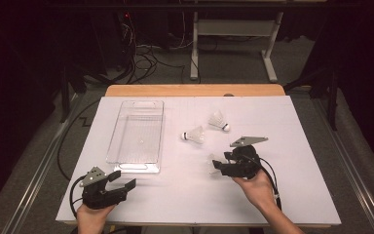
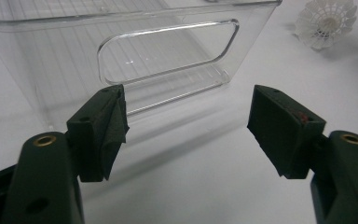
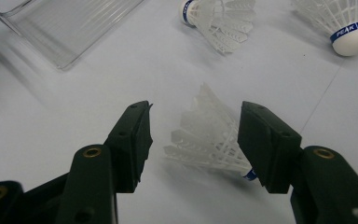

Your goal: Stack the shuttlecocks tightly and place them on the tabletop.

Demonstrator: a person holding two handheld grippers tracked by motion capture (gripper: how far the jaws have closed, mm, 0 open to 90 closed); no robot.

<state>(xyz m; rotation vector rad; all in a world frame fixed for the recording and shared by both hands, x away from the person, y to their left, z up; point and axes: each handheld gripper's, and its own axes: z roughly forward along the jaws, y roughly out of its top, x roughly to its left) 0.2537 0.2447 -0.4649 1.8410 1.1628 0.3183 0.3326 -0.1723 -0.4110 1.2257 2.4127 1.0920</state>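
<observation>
Three white shuttlecocks lie on the white table top (image 1: 272, 195). One (image 1: 193, 135) is at the centre and one (image 1: 218, 121) lies behind it to the right. The third (image 3: 205, 135) lies on its side between the jaws of my right gripper (image 3: 193, 135). Its cork end is tucked behind the right pad, and a small gap separates the feathers from the left pad, so this gripper is open around it. My left gripper (image 2: 189, 116) is open and holds nothing. It rests at the front left, facing the near end wall of the clear plastic bin (image 2: 42, 56).
The clear bin (image 1: 119, 131) has nothing in it and runs front to back on the left half of the table. A wooden edge (image 1: 195, 90) borders the far side. Cables and a desk frame (image 1: 233, 29) stand on the floor beyond.
</observation>
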